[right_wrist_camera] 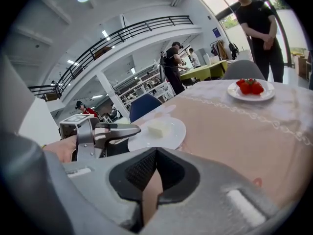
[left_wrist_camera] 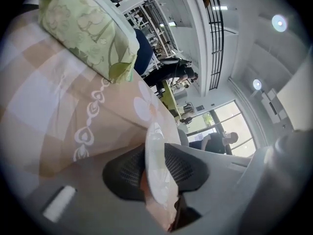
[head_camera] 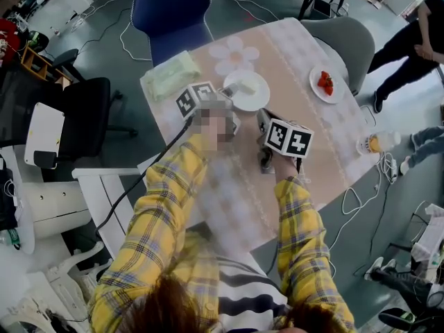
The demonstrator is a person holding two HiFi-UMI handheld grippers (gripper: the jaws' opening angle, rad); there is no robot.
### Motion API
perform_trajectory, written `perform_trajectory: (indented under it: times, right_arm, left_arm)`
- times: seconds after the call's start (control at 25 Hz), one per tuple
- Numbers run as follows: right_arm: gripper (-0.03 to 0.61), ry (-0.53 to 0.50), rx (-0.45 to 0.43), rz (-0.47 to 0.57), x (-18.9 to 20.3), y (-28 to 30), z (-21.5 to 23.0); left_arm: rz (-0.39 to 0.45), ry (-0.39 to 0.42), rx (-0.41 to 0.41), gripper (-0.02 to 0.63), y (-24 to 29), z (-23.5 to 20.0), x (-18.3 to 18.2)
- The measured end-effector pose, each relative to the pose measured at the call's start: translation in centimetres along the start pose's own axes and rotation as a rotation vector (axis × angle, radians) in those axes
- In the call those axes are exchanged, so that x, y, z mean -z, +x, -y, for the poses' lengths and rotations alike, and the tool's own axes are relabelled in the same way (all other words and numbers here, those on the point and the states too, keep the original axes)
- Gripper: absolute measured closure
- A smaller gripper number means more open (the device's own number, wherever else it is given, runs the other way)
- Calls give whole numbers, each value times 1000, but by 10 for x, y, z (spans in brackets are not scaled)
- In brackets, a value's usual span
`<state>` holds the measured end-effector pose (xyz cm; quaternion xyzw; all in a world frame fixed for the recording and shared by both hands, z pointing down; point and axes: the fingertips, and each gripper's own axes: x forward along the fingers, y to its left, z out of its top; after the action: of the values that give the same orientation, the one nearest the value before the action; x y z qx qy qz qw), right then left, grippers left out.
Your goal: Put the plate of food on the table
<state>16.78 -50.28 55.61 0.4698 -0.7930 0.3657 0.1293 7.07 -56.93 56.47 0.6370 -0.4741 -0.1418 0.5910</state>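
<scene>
Step in hand: the plate (head_camera: 258,101), with a pale block of food (head_camera: 246,87) on it, is judged to be set down on the counter (head_camera: 326,144) already. Only the release of its rim is left.
Left jaws: the left gripper (left_wrist_camera: 156,155) is held with its jaws narrowly apart and the plate's rim between them. A sliver of tablecloth shows beside one pad, so the rim appears not to be pinched.
Right jaws: the right gripper (right_wrist_camera: 156,153) is closed on nothing and is held low over the counter. The plate lies ahead and to the left of these jaws.
Doing it well: the left jaws should be opened clear of the rim, then drawn straight back and low, so that the plate is neither dragged nor tipped.
Around: a folded green cloth (head_camera: 170,75) lies ahead and left of the left jaws. A second plate (head_camera: 326,83), with strawberries on it, sits well ahead and right of the right jaws.
In the way: nothing is seen behind the left jaws except the gripper's own cable (head_camera: 139,179). A blue chair (head_camera: 170,9) stands beyond the counter.
</scene>
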Motion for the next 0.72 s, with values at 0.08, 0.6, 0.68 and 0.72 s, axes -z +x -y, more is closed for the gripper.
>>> perform_trajectory:
  times: [0.08, 0.6, 0.68, 0.72]
  right_arm:
    - [580, -8, 3, -9, 1, 2, 0]
    - [580, -36, 52, -22, 4, 1, 2]
    - [580, -41, 56, -26, 5, 1, 0]
    - [580, -40, 58, -27, 6, 1, -1]
  left_arm:
    - [-26, 31, 11, 462, 1, 3, 0]
    - [-100, 458, -163, 351, -18, -5, 3]
    - [-87, 532, -167, 376, -25, -3, 1]
    - [-81, 558, -159, 404, -29, 0, 2]
